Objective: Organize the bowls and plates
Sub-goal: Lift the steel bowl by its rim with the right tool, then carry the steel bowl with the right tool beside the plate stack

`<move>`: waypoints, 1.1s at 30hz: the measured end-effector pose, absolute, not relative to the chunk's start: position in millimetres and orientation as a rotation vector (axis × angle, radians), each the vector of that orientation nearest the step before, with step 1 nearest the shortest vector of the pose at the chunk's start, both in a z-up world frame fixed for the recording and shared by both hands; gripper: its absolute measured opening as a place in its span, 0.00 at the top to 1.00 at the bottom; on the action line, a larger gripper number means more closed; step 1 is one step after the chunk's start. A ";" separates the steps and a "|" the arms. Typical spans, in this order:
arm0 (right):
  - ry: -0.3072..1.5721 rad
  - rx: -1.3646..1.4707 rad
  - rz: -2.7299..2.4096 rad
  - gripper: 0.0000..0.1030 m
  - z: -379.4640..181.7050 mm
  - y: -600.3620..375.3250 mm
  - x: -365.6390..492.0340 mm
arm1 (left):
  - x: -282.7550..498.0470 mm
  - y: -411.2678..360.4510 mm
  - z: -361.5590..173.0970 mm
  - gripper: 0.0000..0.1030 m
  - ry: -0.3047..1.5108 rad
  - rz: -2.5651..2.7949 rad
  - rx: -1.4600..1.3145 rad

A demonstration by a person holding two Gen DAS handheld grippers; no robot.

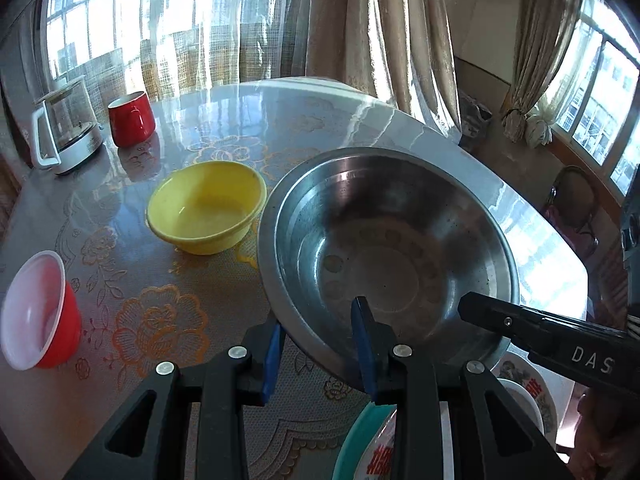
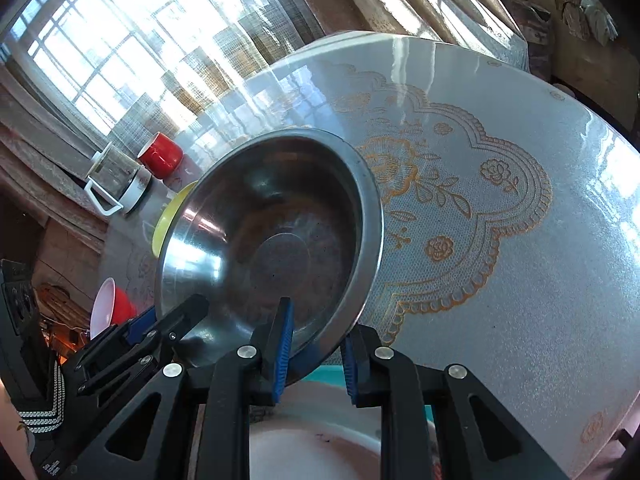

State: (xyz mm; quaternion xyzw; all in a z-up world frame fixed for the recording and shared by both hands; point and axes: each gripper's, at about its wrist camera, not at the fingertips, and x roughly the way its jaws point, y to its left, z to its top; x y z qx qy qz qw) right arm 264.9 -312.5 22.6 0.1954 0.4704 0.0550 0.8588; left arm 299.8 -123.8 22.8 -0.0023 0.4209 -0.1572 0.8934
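A large steel bowl [image 1: 384, 248] is held tilted above the table; it also shows in the right wrist view [image 2: 272, 240]. My left gripper [image 1: 320, 344] straddles its near rim, one blue pad inside, one outside. My right gripper [image 2: 316, 356] straddles the rim on the other side and appears in the left wrist view [image 1: 520, 328]. A yellow bowl [image 1: 206, 206] sits on the table beyond. A red bowl with white inside [image 1: 38, 312] lies tipped at the left. Plates [image 1: 368, 440] are stacked under the steel bowl.
A red mug [image 1: 131, 119] and a glass kettle [image 1: 66, 124] stand at the table's far left. The round table [image 2: 500, 240] has a lace-patterned cover. Curtains and windows lie behind; a chair [image 1: 572, 204] stands at the right.
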 end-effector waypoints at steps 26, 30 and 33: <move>0.963 0.392 0.286 0.78 29.8 -210.5 190.4 | 173.0 -7.4 29.1 0.67 0.750 -0.169 -0.150; 0.987 0.387 0.310 0.78 20.7 -192.2 184.7 | 158.6 7.9 20.2 0.67 0.762 -0.148 -0.168; 1.010 0.383 0.325 0.78 13.9 -181.2 182.0 | 150.2 16.6 13.5 0.67 0.775 -0.132 -0.183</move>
